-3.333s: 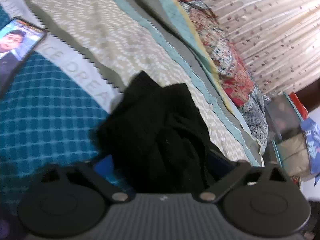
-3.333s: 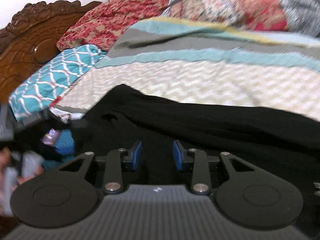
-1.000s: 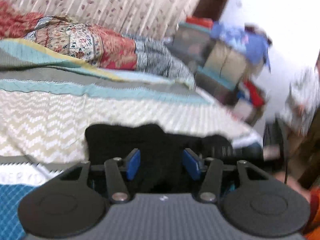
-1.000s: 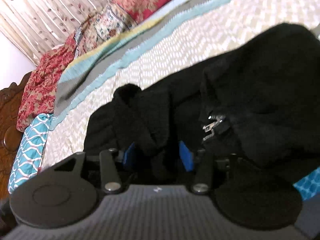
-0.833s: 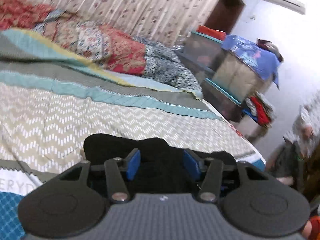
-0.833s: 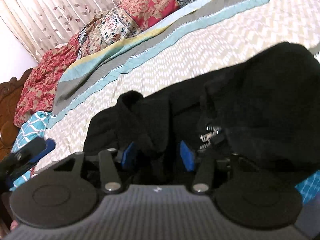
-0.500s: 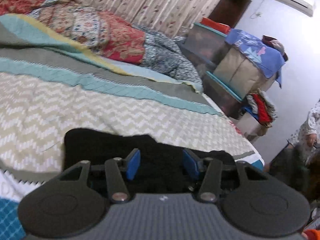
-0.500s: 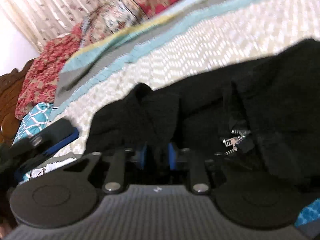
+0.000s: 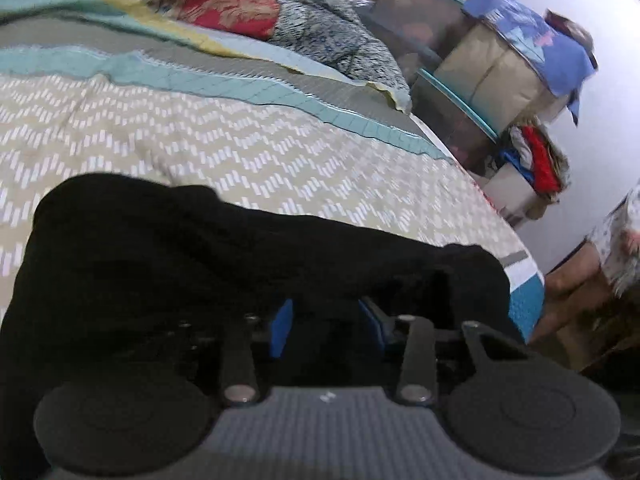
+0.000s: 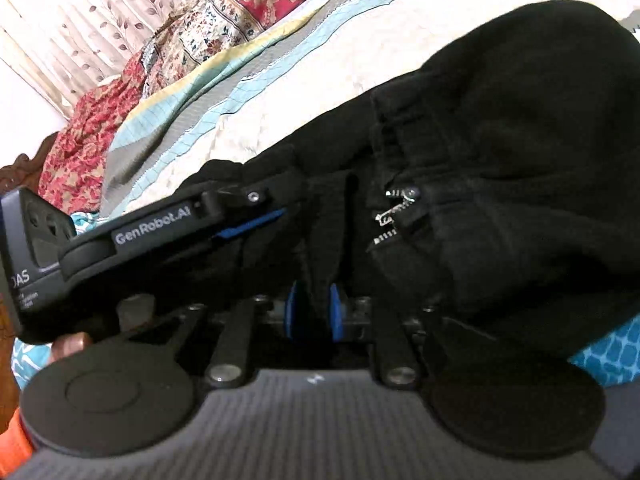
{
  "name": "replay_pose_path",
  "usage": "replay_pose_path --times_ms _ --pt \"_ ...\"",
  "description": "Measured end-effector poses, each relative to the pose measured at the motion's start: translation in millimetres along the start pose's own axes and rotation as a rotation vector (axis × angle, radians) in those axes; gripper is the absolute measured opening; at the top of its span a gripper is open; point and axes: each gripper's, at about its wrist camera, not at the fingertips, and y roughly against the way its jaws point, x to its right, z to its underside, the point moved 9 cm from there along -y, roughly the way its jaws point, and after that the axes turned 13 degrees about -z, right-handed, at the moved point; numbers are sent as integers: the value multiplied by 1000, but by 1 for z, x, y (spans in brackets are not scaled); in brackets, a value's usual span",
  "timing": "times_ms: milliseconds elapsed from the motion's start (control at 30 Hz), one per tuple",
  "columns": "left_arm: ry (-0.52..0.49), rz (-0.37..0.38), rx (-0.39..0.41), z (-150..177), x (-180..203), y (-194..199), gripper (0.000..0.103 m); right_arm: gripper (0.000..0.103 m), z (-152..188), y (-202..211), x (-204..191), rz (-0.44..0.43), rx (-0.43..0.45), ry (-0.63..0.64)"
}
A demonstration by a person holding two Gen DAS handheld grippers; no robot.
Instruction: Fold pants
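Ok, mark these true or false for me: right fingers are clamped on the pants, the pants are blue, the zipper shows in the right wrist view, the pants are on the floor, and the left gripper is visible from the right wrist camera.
1. The right gripper has its fingers clamped on a fold of the black pants. True.
2. The pants are blue. False: they are black; only the finger pads are blue.
3. A metal zipper shows in the right wrist view. True.
4. The pants lie on the floor. False: they lie on the chevron bedspread.
5. The left gripper is visible from the right wrist camera. True: it reaches in from the left, over the pants.
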Motion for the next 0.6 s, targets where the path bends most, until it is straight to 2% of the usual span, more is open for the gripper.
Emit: replay_pose_path --times_ms 133,200,267,333,467,600 --pt "61 28 -27 -6 -4 5 34 23 3 4 -3 -2 0 29" --pt "89 55 -37 -11 -3 15 44 24 3 8 -4 2 -4 50" --pt "110 81 -16 -15 -3 31 46 27 3 10 -4 4 -6 62" --pt "117 99 48 -20 -6 55 46 30 1 15 -7 22 4 86" --pt "165 116 124 -21 -25 89 46 31 -5 29 -18 109 76 197" --pt "209 97 112 -10 -43 97 43 33 -18 44 -44 120 179 314"
